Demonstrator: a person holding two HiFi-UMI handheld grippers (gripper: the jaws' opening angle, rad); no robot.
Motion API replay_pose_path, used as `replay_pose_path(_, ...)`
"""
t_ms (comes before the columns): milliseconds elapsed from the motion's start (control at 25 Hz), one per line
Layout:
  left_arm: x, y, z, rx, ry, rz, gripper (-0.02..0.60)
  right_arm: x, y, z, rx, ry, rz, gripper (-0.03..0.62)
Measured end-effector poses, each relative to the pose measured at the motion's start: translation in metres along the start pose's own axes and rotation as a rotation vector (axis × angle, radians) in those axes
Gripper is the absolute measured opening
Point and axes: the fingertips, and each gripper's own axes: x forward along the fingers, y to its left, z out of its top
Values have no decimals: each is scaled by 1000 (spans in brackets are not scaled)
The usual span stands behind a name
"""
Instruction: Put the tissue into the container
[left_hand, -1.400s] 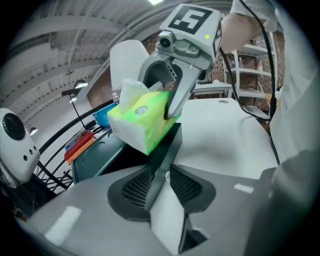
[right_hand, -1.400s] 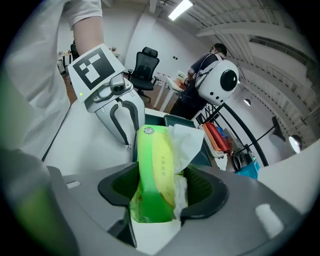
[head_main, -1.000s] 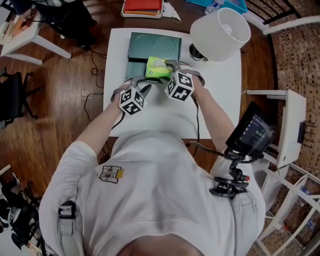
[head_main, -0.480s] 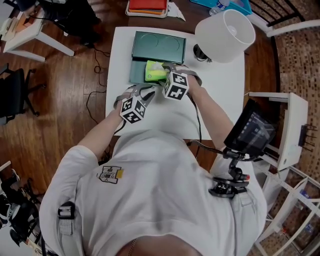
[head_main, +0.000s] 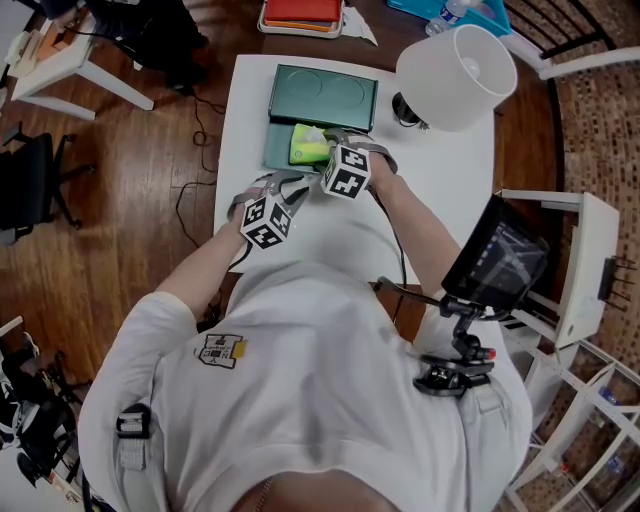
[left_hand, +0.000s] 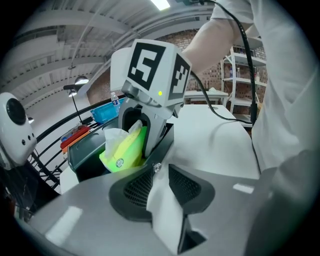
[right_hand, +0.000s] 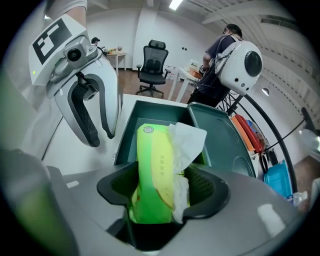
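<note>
I am pinching the green tissue pack (right_hand: 155, 160) in my right gripper (right_hand: 165, 189), whose jaws are opening around it. Its long axis is pointing straight ahead, nose down into the open container (right_hand: 127, 135). My left gripper (left_hand: 159, 181) is hanging alongside, jaws slightly apart.

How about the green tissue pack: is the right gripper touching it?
Touching. The right gripper view shows the green tissue pack wedged inside the right gripper, pressed on both sides, though its jaws are opening.
</note>
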Motion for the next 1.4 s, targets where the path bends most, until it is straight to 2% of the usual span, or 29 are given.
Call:
replay_pose_path(280,3,-5,-4,-8,9,-6,101,0,-3,0,-7,-16,0,330)
replay_pose_path(400,1,-3,-4,-4,4,-7,101,-1,-6,2,3,-42,7,373)
replay_pose_path(520,-1,1,-5,-5,4,-1,101,-9,-8,6,19,-85,15,383)
replay_pose_path(720,-7,6,-4,-23,-8,21,101,-41,-18,18,57,-179,-61,382)
replay_pose_path(840,-14,6,-7,-54,-22,38,101,-67,-20,19,86,-231,-132,325)
replay_pose_path(1080,-35,-15,-6,-68,-32,69,101,-121,17,-15,189,-270,-240,293)
replay_pose_path(1240,-43,-13,-15,-77,-30,62,101,-125,39,-34,276,-259,-257,283)
replay_pose_path(1400,-45,-15,-33,-91,-7,50,101,-114,62,-48,346,-251,-257,222)
